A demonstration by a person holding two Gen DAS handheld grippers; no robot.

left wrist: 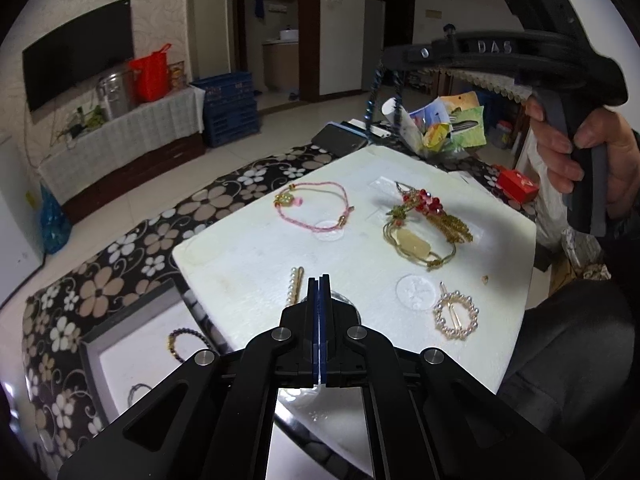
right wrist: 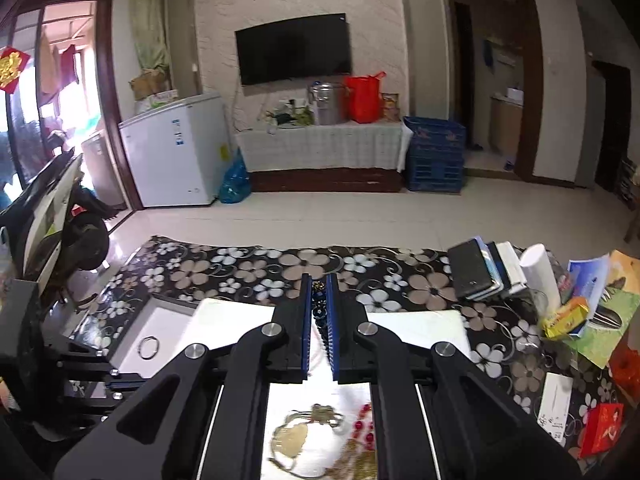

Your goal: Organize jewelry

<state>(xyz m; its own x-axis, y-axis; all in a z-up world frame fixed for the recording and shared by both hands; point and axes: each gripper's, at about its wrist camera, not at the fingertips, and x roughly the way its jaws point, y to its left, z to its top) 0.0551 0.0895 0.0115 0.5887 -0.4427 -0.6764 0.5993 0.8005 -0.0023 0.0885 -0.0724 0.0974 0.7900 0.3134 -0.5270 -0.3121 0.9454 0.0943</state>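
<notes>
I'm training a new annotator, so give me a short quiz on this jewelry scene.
1. True or false: the left claw stands wide open.
2. What is the right claw shut on? A) a pink bracelet B) a dark bead strand C) a silver ring
3. Fill in: the round pearl clip lies on the white ____.

Key: 1 false; 2 B; 3 board.
</notes>
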